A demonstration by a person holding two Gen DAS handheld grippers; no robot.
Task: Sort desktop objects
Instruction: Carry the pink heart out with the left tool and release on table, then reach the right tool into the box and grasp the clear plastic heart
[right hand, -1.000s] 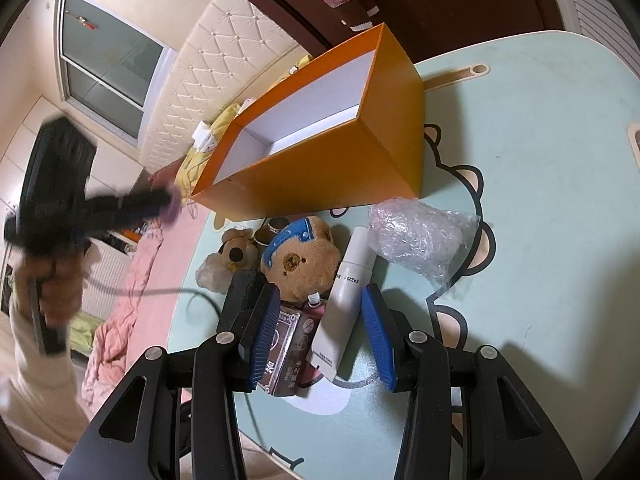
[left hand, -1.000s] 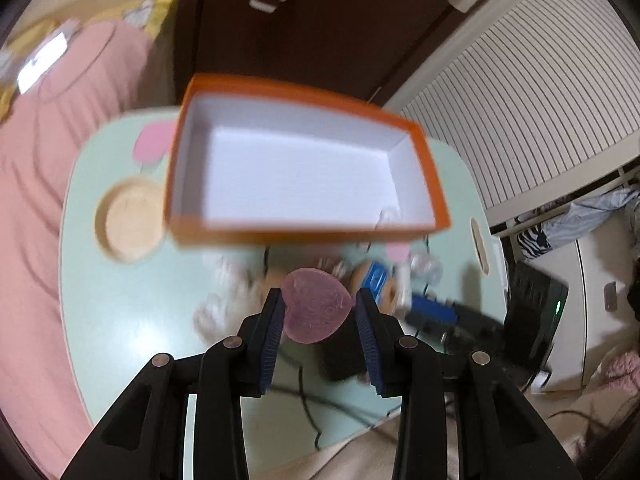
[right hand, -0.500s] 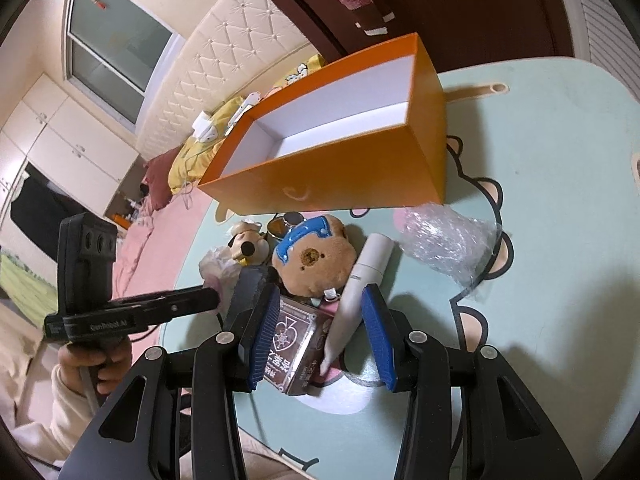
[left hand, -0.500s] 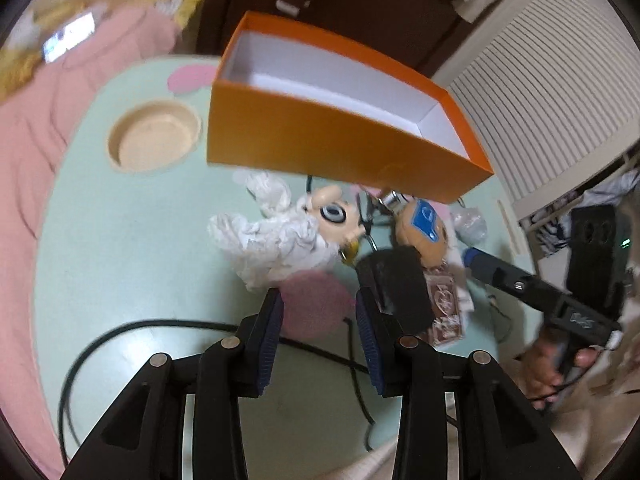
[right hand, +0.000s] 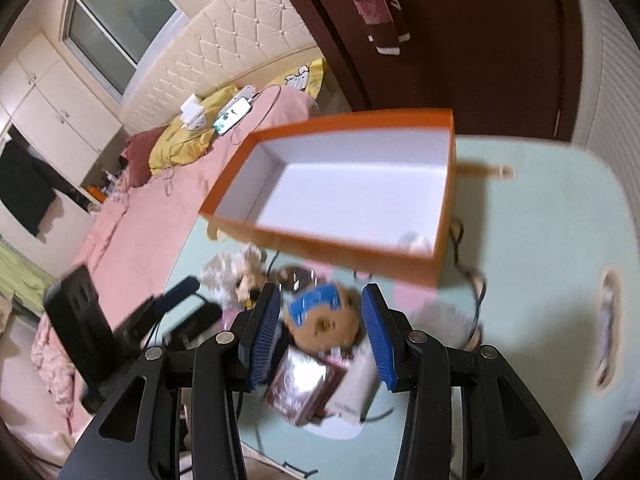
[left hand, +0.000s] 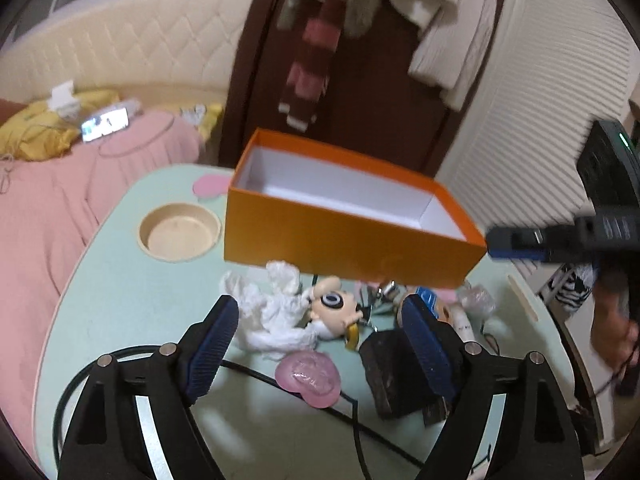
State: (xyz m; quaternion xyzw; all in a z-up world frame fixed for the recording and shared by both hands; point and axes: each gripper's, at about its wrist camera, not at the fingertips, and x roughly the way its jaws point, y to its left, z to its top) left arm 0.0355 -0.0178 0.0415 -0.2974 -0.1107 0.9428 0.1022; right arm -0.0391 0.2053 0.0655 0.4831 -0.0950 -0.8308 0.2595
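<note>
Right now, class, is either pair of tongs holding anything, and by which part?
Nothing is held. The left tongs have just opened above the pink heart on the table; the right tongs hang empty over the bear.

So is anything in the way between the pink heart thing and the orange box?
Yes. The crumpled white tissue and the big-eyed doll lie on the table between the pink heart and the orange box.

Both wrist cameras look down, sharing the orange box [left hand: 352, 236].
</note>
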